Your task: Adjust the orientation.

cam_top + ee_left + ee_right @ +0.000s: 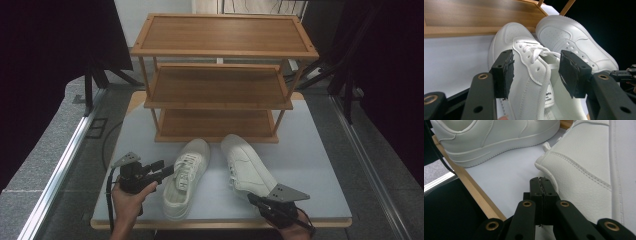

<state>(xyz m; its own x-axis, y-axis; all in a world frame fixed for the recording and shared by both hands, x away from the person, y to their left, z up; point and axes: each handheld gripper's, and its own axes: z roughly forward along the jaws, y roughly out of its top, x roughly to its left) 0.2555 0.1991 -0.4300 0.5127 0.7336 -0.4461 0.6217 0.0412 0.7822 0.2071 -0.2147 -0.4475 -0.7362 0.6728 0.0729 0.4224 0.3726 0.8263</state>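
Note:
Two white sneakers lie on the white table in front of a three-shelf wooden shoe rack. My left gripper reaches in from the left at the left shoe. In the left gripper view its jaws stand wide open, with the laced tongue and collar of the left shoe between the pads, which do not press on it. My right gripper sits at the heel of the right shoe. Its jaws are shut on nothing, right beside the heel edge.
The rack's three shelves are bare. The table's wooden front edge runs close under my right gripper. Metal rails and grey floor flank the table, and dark curtains hang on both sides.

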